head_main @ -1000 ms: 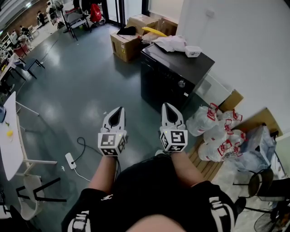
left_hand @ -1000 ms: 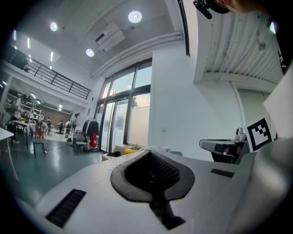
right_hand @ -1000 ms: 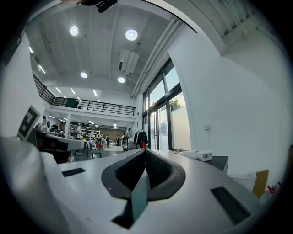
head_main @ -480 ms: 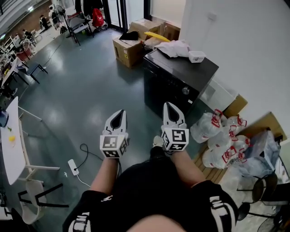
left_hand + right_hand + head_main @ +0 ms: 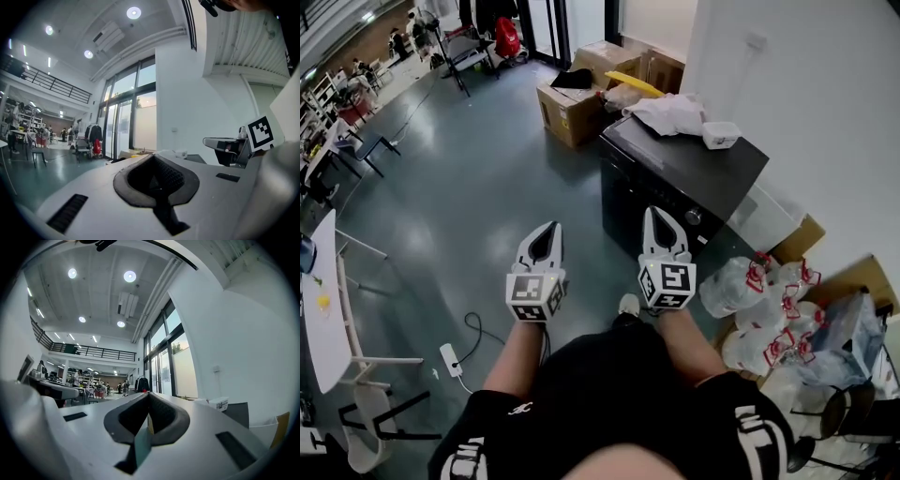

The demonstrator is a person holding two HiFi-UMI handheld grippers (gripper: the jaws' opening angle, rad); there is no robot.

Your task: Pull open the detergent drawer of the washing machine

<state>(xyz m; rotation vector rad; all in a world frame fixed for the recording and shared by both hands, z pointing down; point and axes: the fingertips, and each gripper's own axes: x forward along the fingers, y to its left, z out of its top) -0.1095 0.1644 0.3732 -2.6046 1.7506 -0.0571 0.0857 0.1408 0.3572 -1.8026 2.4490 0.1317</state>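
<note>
The black washing machine [image 5: 661, 183] stands against the white wall, with a white cloth [image 5: 670, 112] and a small white box [image 5: 721, 134] on its lid. A round knob [image 5: 694, 217] shows on its front; I cannot make out the detergent drawer. My left gripper [image 5: 550, 227] is held level over the grey floor, left of the machine, shut and empty. My right gripper [image 5: 655, 213] is also shut and empty, its tip short of the machine's front. The left gripper view shows shut jaws [image 5: 153, 157] and the right gripper [image 5: 229, 147] beside them. The right gripper's tips [image 5: 148, 393] meet too.
Cardboard boxes [image 5: 572, 108] stand beyond the machine. Clear plastic bags with red handles [image 5: 759, 300] lie at its right. A white power strip with a cable [image 5: 450, 359] lies on the floor at left, near a white table [image 5: 319, 319] and chair [image 5: 366, 412].
The person has walked toward the washing machine: it has come closer to both grippers and sits lower and larger in the head view. Both grippers stayed shut and side by side.
</note>
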